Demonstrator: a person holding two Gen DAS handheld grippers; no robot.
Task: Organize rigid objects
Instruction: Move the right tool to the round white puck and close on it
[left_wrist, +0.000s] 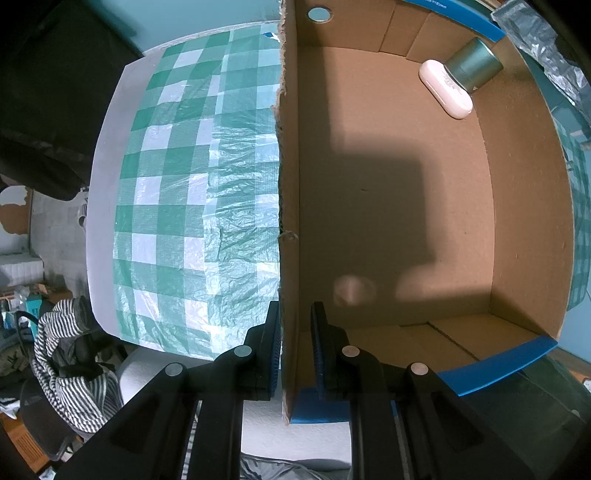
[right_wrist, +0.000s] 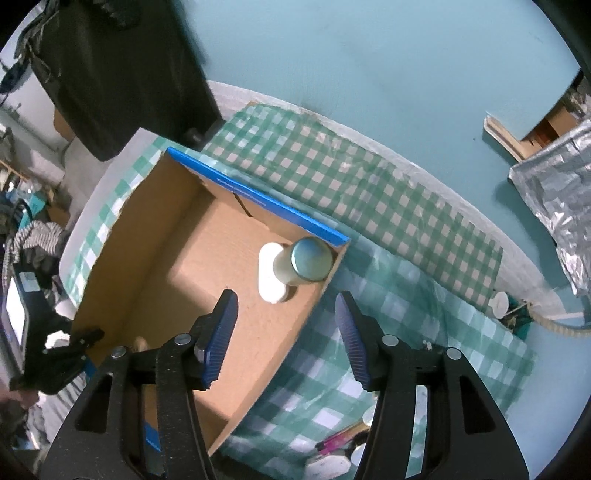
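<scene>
Left claw (left_wrist: 293, 332) clamped on cardboard box (left_wrist: 290, 184) wall. Right claw (right_wrist: 286, 332) apart, empty (above the box). Inside, white case (left_wrist: 445, 88) touching green jar (left_wrist: 472, 64).

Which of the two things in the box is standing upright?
The jar with the round metal lid stands upright in the corner of the box. The white case beside it lies flat on the box floor.

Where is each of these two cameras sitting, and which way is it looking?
Left wrist: on the left gripper, looking straight down; its fingers pinch the cardboard box wall.
Right wrist: on the right gripper, looking steeply down over the box corner, fingers apart, empty.
Shared: box, white case, green-lidded jar, checked cloth.
</scene>
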